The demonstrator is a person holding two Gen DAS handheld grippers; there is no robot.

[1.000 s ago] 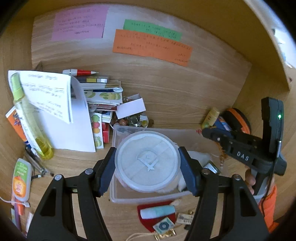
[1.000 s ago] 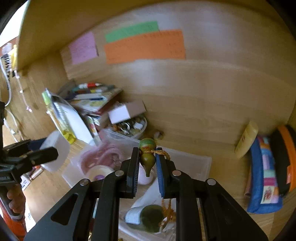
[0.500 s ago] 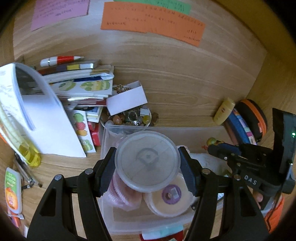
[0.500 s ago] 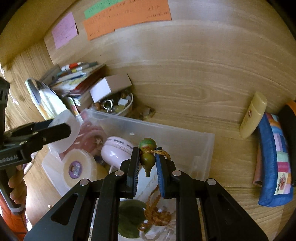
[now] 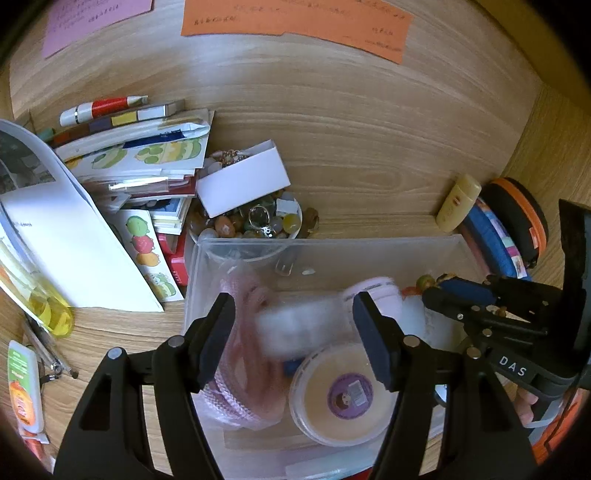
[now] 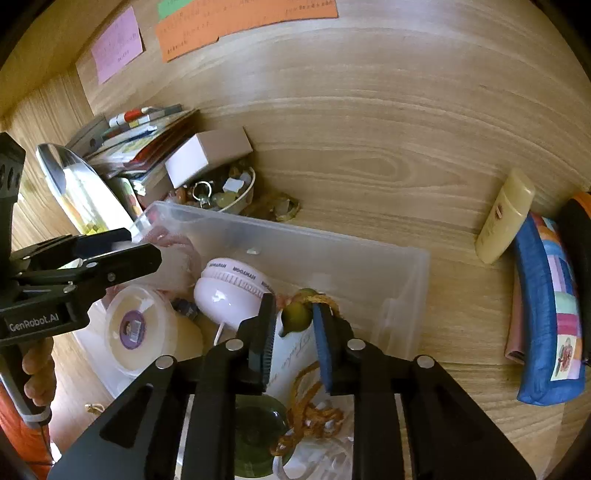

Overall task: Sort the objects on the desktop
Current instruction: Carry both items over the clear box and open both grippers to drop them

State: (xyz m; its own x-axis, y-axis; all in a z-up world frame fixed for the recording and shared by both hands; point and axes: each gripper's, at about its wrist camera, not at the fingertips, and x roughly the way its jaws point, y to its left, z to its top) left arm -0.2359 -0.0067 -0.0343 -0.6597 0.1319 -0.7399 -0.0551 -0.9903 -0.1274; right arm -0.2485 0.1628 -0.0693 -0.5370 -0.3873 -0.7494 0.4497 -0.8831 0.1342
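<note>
Wooden desk (image 6: 369,147): both jaws part over clear bin (image 6: 406,280).

Up on the wooden back wall — well beyond the jaws — an orange paper note (image 5: 295,22) beside a pink note (image 5: 92,18).

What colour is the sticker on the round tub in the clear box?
Purple, on the cream lid of the round tub. It shows best in the left wrist view.

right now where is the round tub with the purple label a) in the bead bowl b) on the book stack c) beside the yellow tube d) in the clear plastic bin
d, the round tub lies inside the clear plastic bin, beside pink cord.
</note>
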